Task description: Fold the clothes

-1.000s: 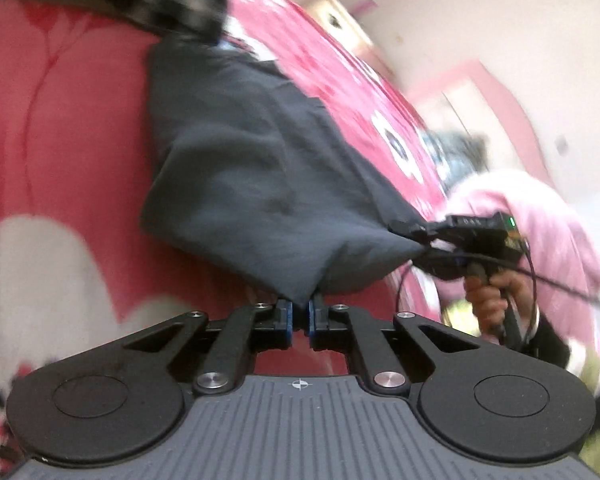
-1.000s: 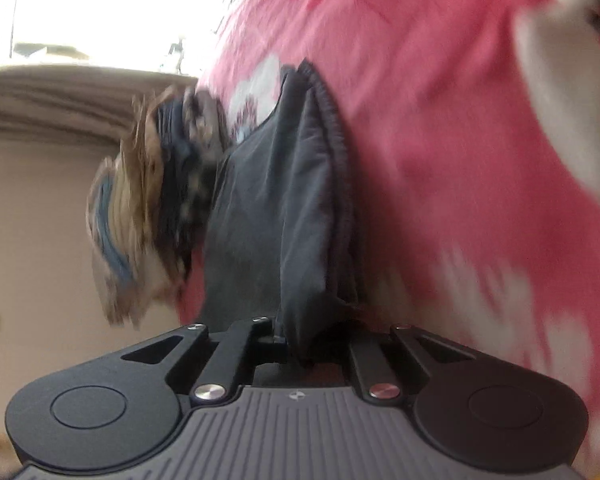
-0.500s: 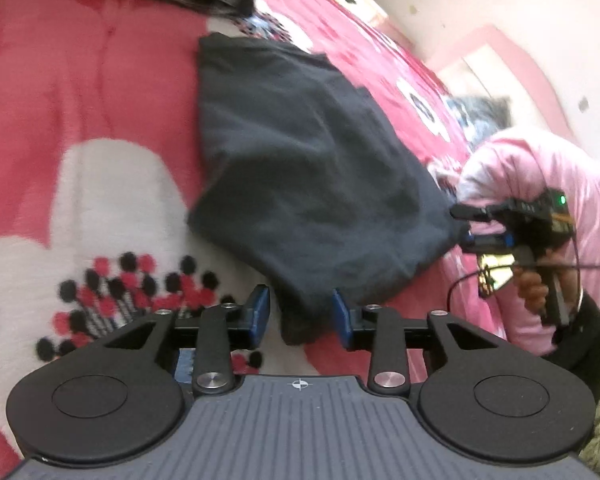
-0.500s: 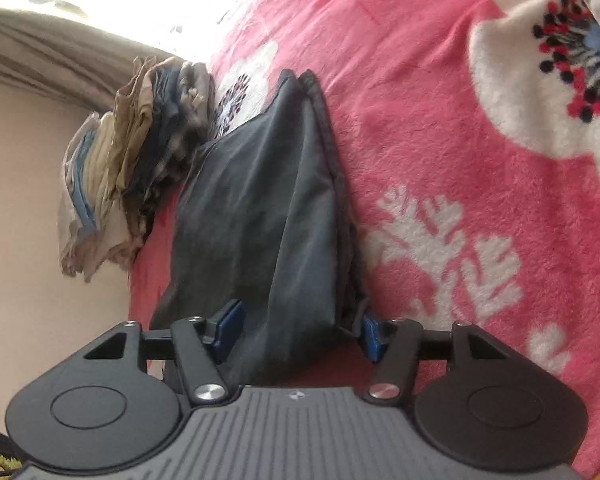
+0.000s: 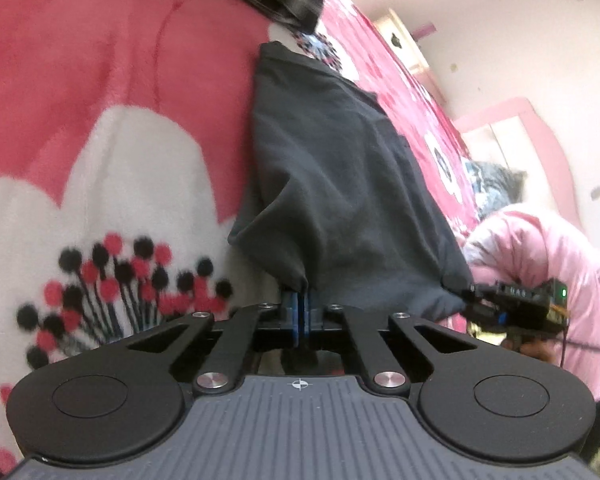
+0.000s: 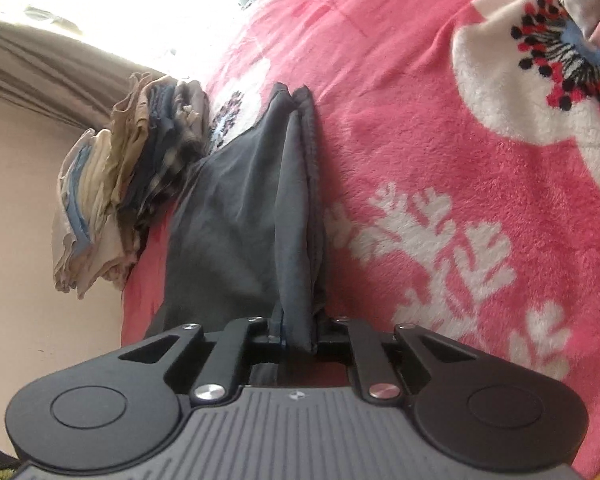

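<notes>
— What are the left tongs (image 5: 301, 305) doing?

— Their blue pads are pressed together on a pinched corner of the dark grey garment (image 5: 340, 184). The cloth rises straight out from between them and spreads away ahead of the tongs, over the red flowered blanket (image 5: 100, 100) on the bed.

— And the right tongs (image 6: 298, 334)?

— Clamped as well, on a bunched, layered edge of the same dark grey garment (image 6: 240, 216). In the right wrist view the folded layers run forward from the jaws as a narrow band, with the wider panel of cloth lying to the left of it.

— Can you see one tool from the other?

— Yes. From the left wrist camera the right tongs (image 5: 484, 300) sit off to the right, at the garment's other near corner, with a green light on their body and a hand (image 5: 532, 346) partly visible beneath. A pink sleeve (image 5: 540, 248) is behind them.

— What else lies near the garment?

— Ahead and to the left of the right tongs, a stack of folded clothes (image 6: 124, 192) in beige, blue and checked fabric, just beside the garment's far end. To their right is only blanket, with white leaf and flower patterns.
</notes>
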Demonstrator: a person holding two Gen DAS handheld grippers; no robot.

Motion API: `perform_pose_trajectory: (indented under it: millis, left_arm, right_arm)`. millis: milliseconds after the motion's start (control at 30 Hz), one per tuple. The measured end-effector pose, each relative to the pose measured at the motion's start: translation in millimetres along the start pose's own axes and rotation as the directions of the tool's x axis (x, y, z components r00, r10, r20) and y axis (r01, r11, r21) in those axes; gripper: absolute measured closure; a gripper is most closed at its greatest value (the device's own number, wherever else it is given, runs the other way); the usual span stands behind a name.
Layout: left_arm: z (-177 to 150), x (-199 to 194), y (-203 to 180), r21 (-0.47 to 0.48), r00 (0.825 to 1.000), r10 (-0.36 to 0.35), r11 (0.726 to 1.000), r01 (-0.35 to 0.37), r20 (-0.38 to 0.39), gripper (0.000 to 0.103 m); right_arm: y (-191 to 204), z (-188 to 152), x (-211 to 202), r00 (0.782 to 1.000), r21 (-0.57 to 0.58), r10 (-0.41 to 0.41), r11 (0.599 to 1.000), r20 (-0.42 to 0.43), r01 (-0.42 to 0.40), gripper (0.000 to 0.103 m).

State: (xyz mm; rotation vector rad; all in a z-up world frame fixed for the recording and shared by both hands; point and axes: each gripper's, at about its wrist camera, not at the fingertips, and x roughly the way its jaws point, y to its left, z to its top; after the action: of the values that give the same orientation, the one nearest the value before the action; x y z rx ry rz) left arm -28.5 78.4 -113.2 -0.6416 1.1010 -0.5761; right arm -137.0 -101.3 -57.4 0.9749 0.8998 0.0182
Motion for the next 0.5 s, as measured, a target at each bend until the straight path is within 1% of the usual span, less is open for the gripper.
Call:
perform_pose_trajectory:
  millis: [133,200,300,333,400,500]
  left_arm:
    - [-6.3,-3.0,1.4,0.001,1.0,0.015,1.0,-0.015,-0.019,0.103]
    - [-8.7,-6.1,-1.6,0.016,1.0,0.019,1.0,-0.018,-0.024,0.103]
    - [-9.7,-15.2,-11.8,0.095,1.0,0.028,0.995,-0.027,-0.006,0.103]
    - [-9.1,-14.9,-12.2,0.105,0.999,0.034,0.994,-0.033,-0.006,0.103]
    - [-8.3,-7.8,-7.5,0.101,0.999,0.043,0.994,-0.041,-0.019,0.103]
    - [-9.9,6.8,-4.0,0.142,0.997,0.068,0.988,-0.061,-0.046,0.102]
  right_arm:
    - [4.7,-6.4,-7.3,1.0,-0.024,0.0,1.0,0.007,0.0,0.092]
    - [7.1,-9.5,-10.9,1.0,-0.036,0.0,0.999,0.011,0.001,0.092]
    - [9.5,-14.0,-13.1,1.0,-0.057,-0.014,0.998,0.008,0.015,0.092]
    - [8.0,-14.7,-10.4,1.0,-0.063,-0.028,0.998,0.003,0.028,0.092]
    - [2.2,-15.1,-2.6,0.998,-0.07,-0.055,0.996,-0.01,0.054,0.092]
    - [-3.1,-16.3,1.0,0.998,-0.068,-0.063,0.996,-0.015,0.062,0.092]
